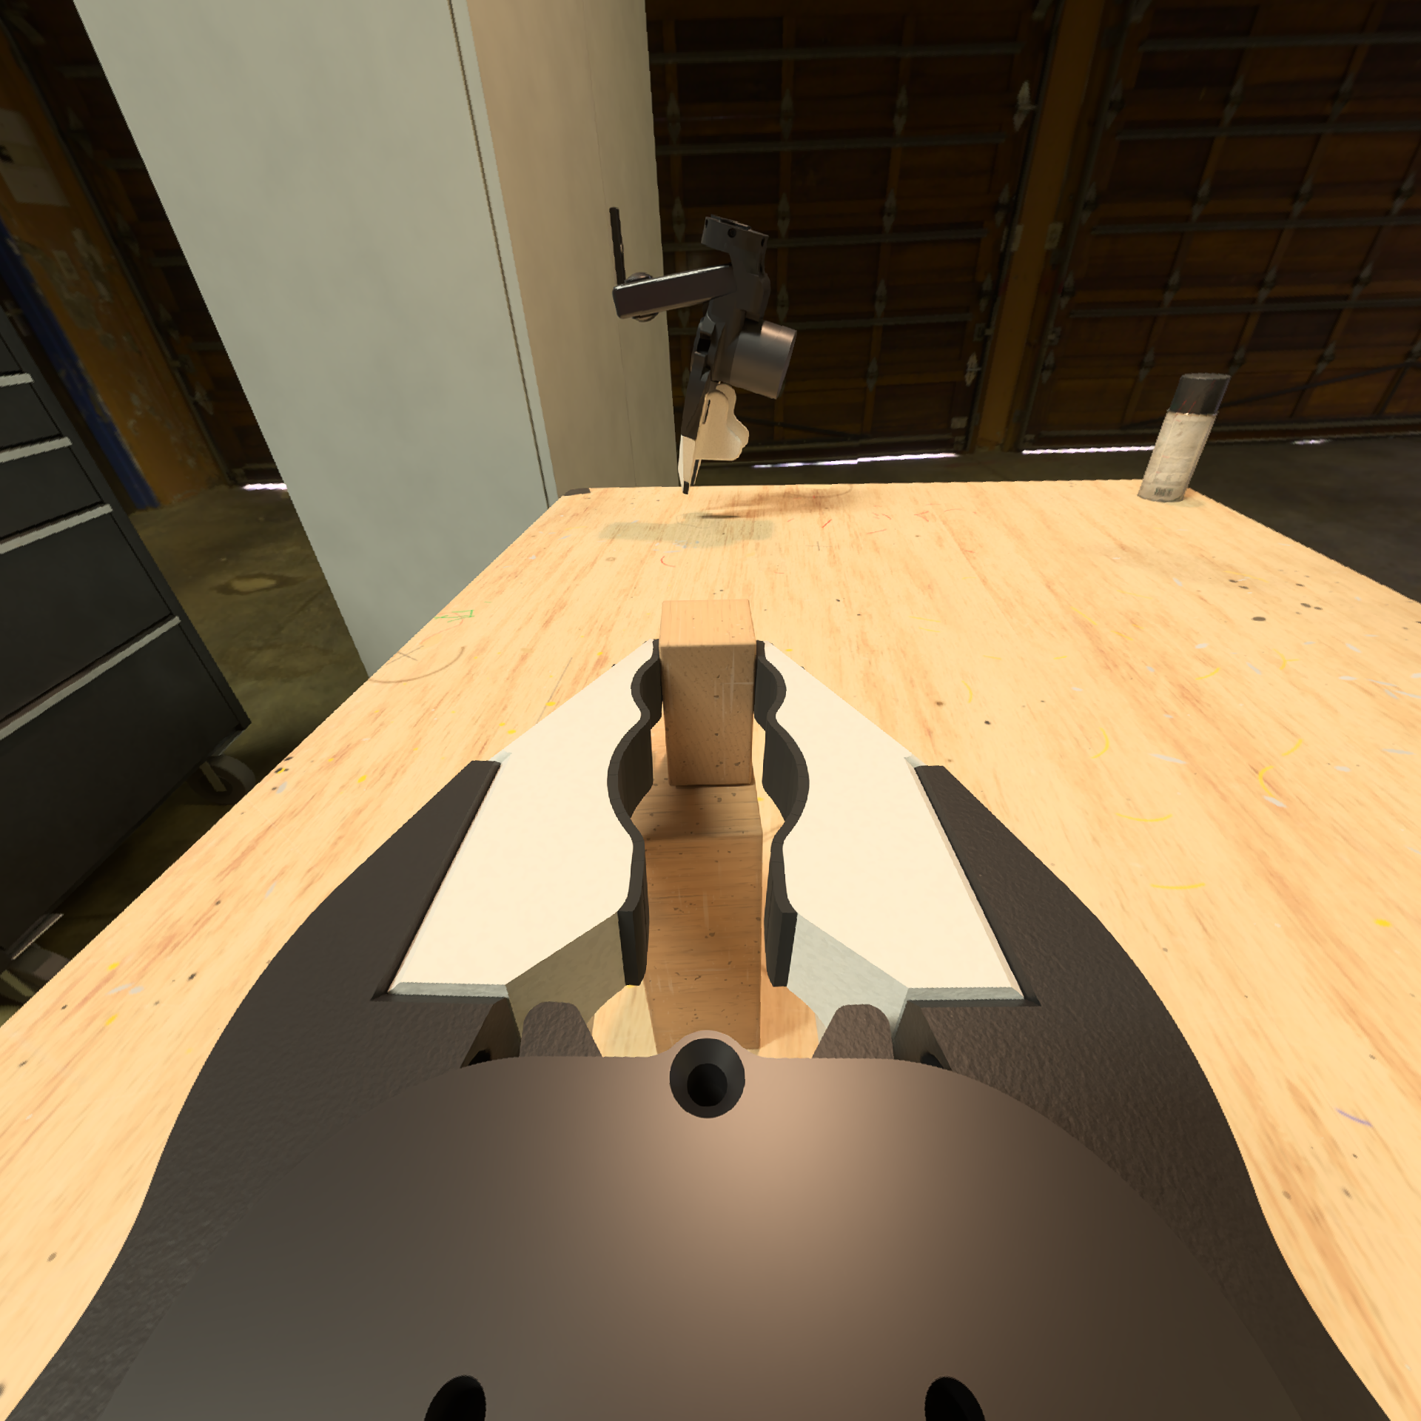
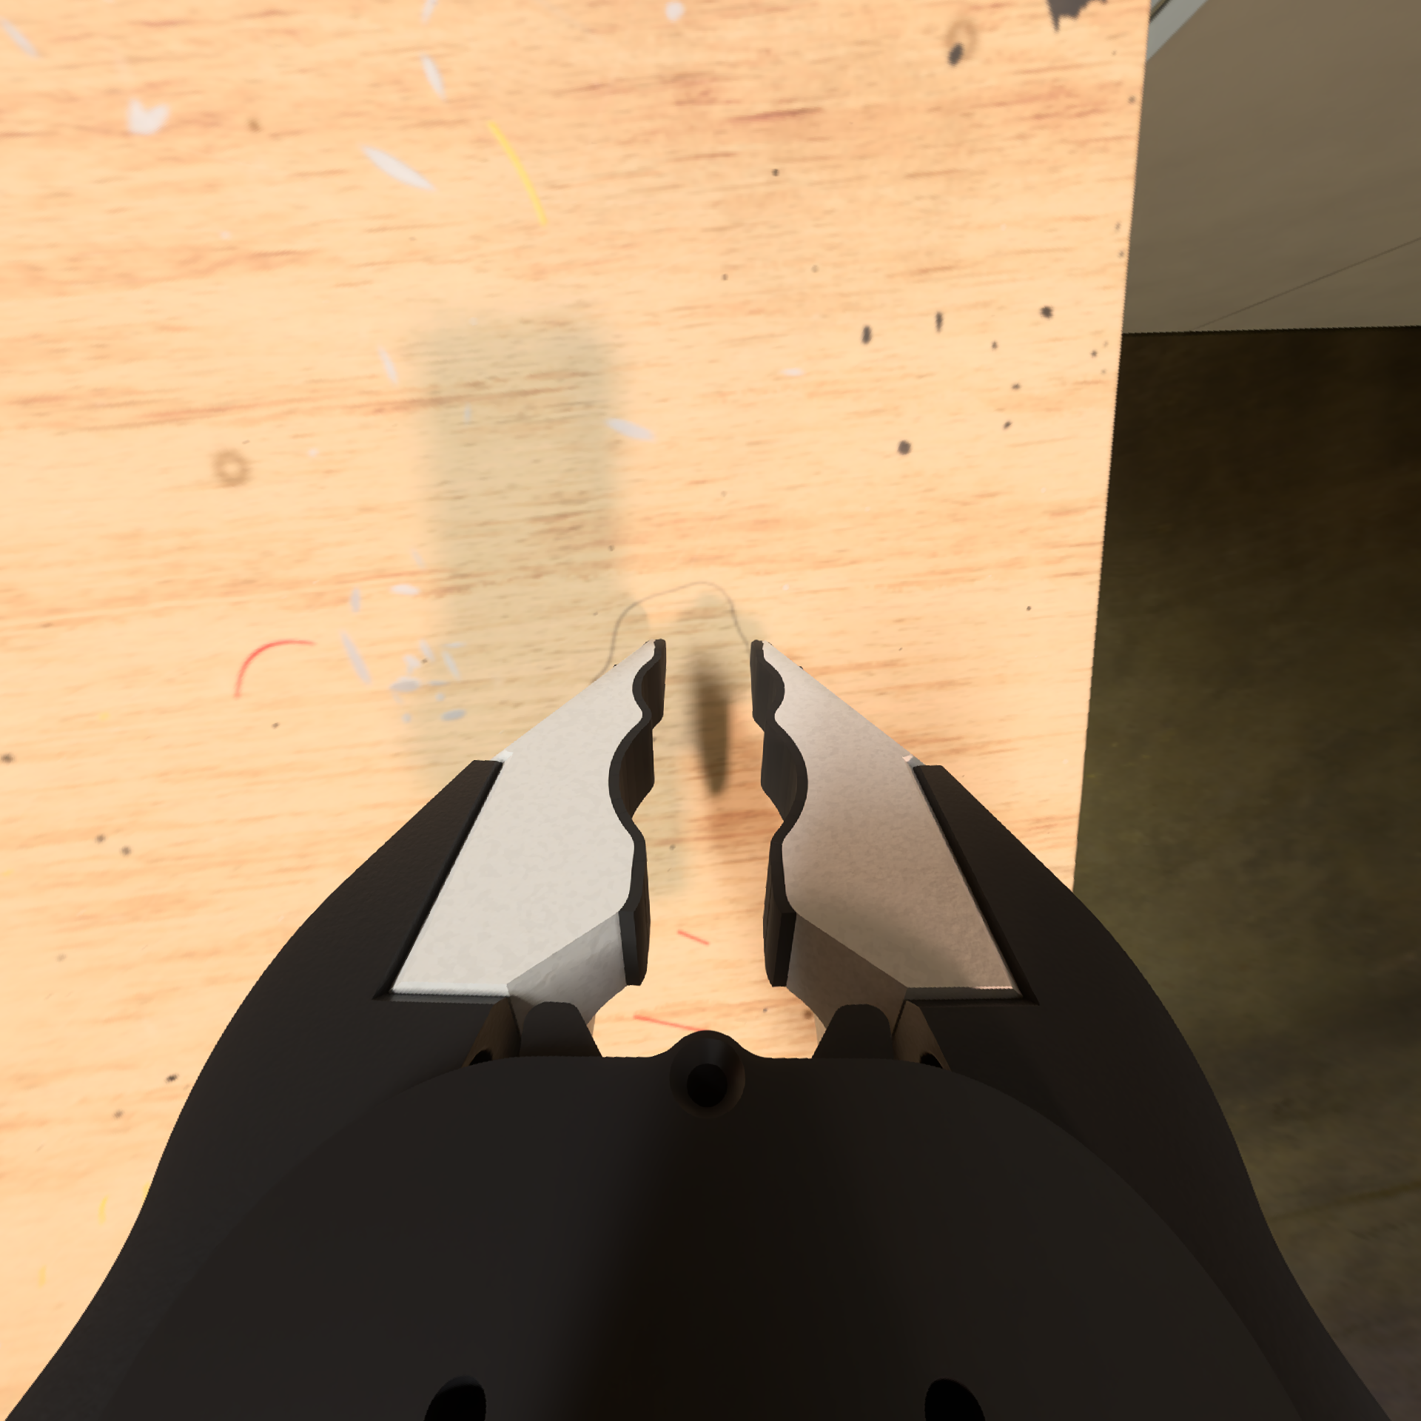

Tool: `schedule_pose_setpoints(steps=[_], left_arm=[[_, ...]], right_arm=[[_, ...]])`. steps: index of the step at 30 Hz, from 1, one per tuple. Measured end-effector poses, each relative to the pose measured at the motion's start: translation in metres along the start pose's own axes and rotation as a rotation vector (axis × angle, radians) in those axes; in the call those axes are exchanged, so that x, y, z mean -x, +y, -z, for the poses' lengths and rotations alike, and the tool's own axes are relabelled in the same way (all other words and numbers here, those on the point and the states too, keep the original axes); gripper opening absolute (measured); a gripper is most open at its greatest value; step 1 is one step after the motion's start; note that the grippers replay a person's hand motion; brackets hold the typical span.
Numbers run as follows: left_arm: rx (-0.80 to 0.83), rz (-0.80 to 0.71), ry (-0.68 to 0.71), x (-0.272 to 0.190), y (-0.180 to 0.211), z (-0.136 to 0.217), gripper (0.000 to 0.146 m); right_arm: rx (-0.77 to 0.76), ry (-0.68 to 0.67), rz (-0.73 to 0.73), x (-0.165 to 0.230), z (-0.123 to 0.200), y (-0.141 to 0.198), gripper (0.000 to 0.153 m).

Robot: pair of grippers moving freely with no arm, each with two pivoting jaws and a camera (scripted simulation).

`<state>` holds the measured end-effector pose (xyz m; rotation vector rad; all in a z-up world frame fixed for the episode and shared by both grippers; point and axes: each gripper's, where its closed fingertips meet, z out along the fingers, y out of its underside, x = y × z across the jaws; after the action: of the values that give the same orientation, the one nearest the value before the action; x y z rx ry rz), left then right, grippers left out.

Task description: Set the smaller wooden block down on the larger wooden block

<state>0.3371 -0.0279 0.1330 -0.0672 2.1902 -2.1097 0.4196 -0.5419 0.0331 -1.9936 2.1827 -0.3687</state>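
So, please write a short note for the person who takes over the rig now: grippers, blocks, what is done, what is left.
Left gripper: shut on the small block, held at its fingertips.
Right gripper: open, holds nothing, hangs over bare table near the far edge, away from the work.
Large block: lies on the table under the left gripper, seen between its fingers.
Done: the small block is grasped and brought over the large block; it seems to touch it or sit just above, I cannot tell which.
Left: confirm contact, open the left gripper, pull back without pushing the stack.
A spray can stands at the far corner, not involved.
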Motion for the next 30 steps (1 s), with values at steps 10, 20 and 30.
schedule_pose_setpoints(steps=[10, 20, 30], left_arm=[[0.005, -0.003, -0.034, 0.006, -0.001, 0.002, 0.023], [0.033, -0.025, -0.058, 0.009, 0.002, 0.002, 0.025], [0.056, -0.025, -0.072, 0.012, 0.007, 0.002, 0.028]], right_arm=[[-0.13, 0.07, 0.095, 0.013, 0.093, -0.032, 0.054], [-0.633, -0.015, 0.388, 0.138, 0.32, -0.088, 0.069], [-0.911, -0.423, 0.547, 0.293, 0.244, -0.03, 0.094]])
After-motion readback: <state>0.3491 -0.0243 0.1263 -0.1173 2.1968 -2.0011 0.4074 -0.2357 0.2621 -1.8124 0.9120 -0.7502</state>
